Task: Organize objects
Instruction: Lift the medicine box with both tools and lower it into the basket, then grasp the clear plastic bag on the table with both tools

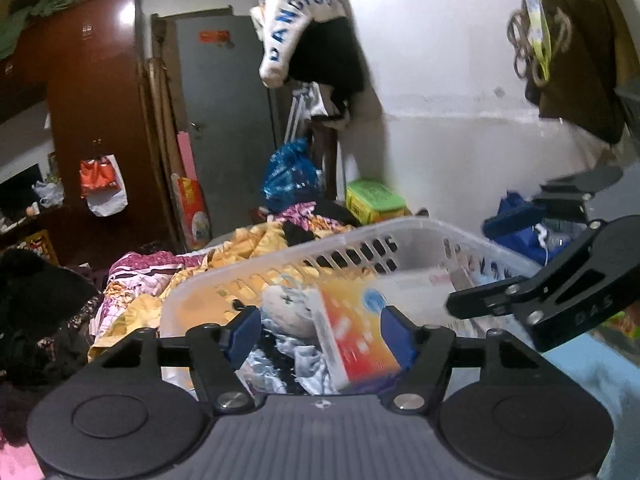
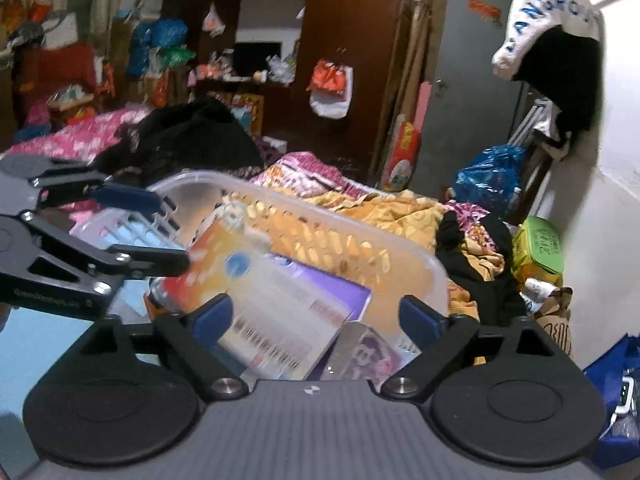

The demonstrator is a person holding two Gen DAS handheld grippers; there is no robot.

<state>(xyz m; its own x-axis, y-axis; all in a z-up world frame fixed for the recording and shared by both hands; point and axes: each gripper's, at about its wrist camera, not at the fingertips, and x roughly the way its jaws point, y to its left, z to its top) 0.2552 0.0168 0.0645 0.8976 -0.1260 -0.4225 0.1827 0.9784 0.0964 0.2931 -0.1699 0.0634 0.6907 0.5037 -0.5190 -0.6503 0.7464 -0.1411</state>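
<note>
Inside the white basket [image 1: 404, 236] leans an orange box [image 1: 356, 332], sitting between the open jaws of the left gripper [image 1: 320, 332] and the right gripper [image 2: 316, 316], neither squeezing it

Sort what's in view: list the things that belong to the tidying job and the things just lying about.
Job:
- clear plastic basket
- orange box inside it, between the open jaws of the left gripper
- right gripper, jaws open over the basket

Lying about:
- blue plastic bag
- green-lidded container
- yellow floral bedding
- white garment hanging
</note>
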